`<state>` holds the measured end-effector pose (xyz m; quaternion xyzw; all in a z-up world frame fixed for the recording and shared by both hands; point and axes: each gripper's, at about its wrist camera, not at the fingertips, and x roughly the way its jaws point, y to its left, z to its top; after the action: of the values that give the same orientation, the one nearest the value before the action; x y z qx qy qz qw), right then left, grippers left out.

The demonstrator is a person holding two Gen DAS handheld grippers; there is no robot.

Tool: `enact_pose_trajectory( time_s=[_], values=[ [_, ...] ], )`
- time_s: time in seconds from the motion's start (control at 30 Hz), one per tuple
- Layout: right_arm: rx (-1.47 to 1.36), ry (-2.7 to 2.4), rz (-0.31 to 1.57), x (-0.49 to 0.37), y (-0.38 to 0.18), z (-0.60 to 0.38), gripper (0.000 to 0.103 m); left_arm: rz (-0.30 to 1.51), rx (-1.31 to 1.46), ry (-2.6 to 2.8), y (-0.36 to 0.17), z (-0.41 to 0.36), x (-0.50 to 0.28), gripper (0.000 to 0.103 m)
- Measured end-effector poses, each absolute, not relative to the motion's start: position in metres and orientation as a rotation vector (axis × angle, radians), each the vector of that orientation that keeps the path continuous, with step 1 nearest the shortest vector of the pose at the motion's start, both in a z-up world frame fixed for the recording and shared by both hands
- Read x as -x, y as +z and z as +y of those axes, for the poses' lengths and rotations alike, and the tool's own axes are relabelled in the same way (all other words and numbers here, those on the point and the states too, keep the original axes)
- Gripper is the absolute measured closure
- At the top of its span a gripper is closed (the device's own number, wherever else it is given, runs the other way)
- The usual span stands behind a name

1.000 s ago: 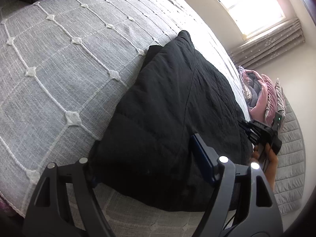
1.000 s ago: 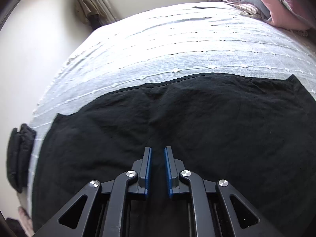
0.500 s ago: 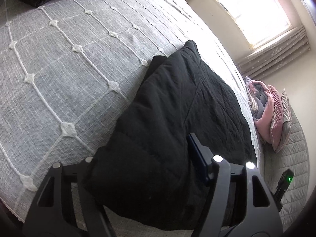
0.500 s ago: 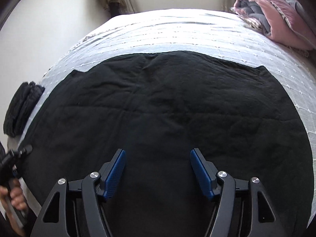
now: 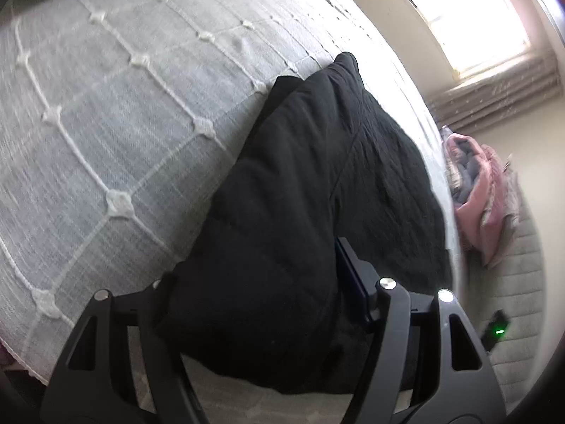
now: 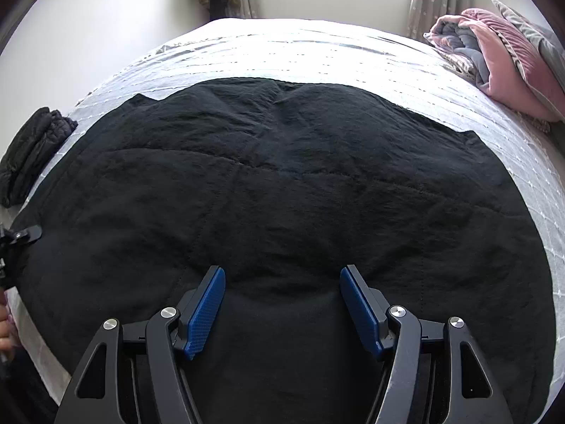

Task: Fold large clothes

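A: Biggest first?
B: Grey bedspread (image 6: 317, 53), black quilted garment (image 6: 282, 183) folded flat on it at the near edge.
A: Tongs?
B: Right gripper (image 6: 282, 304) wide apart above the garment, nothing pinched. Left gripper (image 5: 254, 300) straddles the garment's corner; grip can't be told, one finger hidden.
A: Small stuff?
B: Pink bedding pile (image 6: 494, 56) far right, dark bundle (image 6: 31, 148) left.

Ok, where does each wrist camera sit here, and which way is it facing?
Left wrist: on the left gripper at the black jacket's corner, facing along the bed towards the window; its fingers straddle that corner.
Right wrist: on the right gripper, open above the jacket's near edge, facing the window; the left gripper and a hand show far left.
Shared: jacket, bed, window, pink bedding.
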<state>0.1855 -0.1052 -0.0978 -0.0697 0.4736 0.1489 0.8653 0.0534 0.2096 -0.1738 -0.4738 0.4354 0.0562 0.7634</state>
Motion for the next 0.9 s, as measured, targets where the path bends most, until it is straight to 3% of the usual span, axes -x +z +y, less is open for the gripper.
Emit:
enact_pose_trajectory(
  time_s=[0.1,0.23,0.27,0.3,0.37,0.47,0.9],
  values=[
    [0.146,0.310,1.000,-0.186,-0.098,-0.104,0.034,0.933,1.209,0.075,-0.189,0.220,-0.044,0.036],
    [0.147,0.306,1.009,-0.186,-0.097,-0.103,0.034,0.931,1.132,0.106,-0.182,0.209,-0.050,0.034],
    [0.144,0.305,1.011,-0.187,-0.098,-0.104,0.034,0.912,1.131,0.126,-0.181,0.208,-0.050,0.039],
    [0.142,0.303,1.013,-0.189,-0.098,-0.104,0.033,0.893,1.138,0.136,-0.181,0.207,-0.048,0.051],
    [0.142,0.305,1.011,-0.189,-0.099,-0.104,0.033,0.848,1.141,0.138,-0.175,0.205,-0.047,0.060],
    [0.152,0.305,1.001,-0.188,-0.101,-0.104,0.033,0.761,1.097,0.136,-0.153,0.199,-0.039,0.065],
    [0.182,0.309,0.983,-0.184,-0.103,-0.103,0.033,0.489,0.769,0.061,-0.043,0.136,-0.052,0.069]
  ],
)
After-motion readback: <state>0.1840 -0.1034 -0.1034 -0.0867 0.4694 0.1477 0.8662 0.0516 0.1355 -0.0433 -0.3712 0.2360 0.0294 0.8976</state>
